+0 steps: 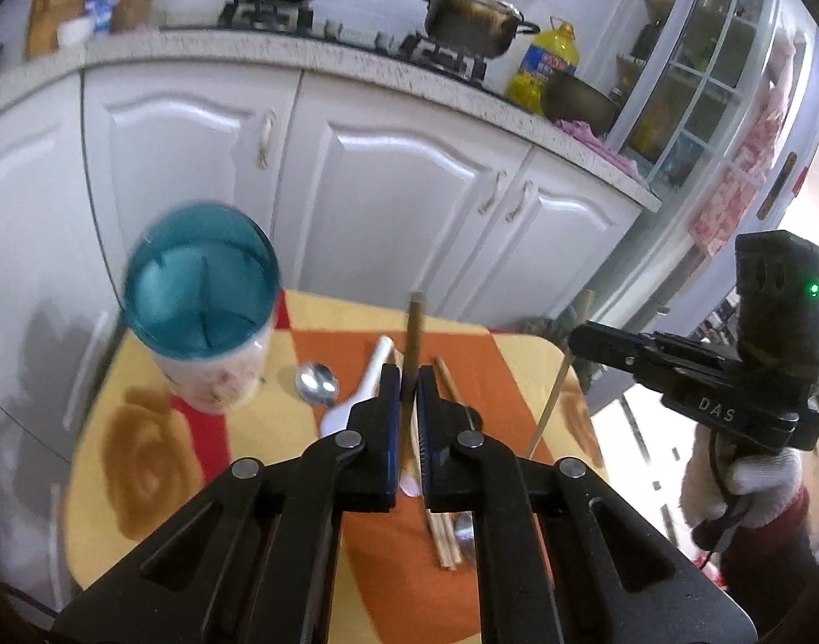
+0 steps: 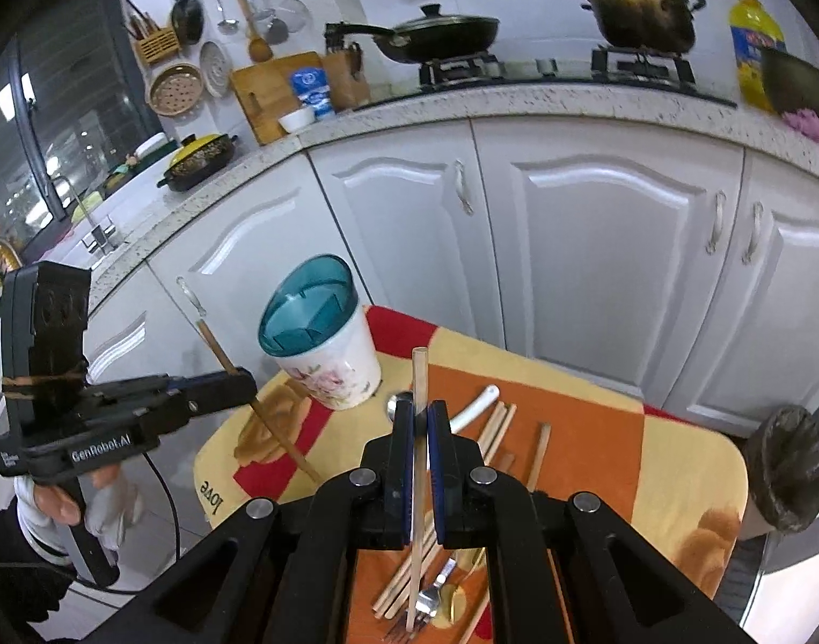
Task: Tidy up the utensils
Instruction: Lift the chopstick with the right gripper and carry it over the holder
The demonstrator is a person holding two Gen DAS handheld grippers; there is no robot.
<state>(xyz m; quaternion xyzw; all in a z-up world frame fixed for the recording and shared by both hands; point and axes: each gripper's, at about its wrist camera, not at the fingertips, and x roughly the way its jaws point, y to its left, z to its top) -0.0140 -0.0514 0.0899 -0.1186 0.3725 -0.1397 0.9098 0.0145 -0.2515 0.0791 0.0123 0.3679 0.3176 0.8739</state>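
Each claw is clenched on one stick, the left gripper (image 1: 409, 392) on a dark brown wooden chopstick (image 1: 414, 333) and the right gripper (image 2: 420, 424) on a pale bamboo chopstick (image 2: 419, 392), both light, stiff and slippery, best pinched mid-length, near the teal-rimmed ceramic holder (image 2: 323, 343) far-left on the table.

chopsticks (image 2: 538, 456): matt pale wood | spoon (image 1: 317, 383): polished metal, mirror-bright | ladle spoon (image 1: 356, 397): glossy white, looks ceramic or plastic | holder (image 2: 334, 370): glazed white body, floral print; insert translucent teal plastic | tablecloth (image 2: 597, 429): soft matt cloth | fork (image 2: 425, 606): shiny metal
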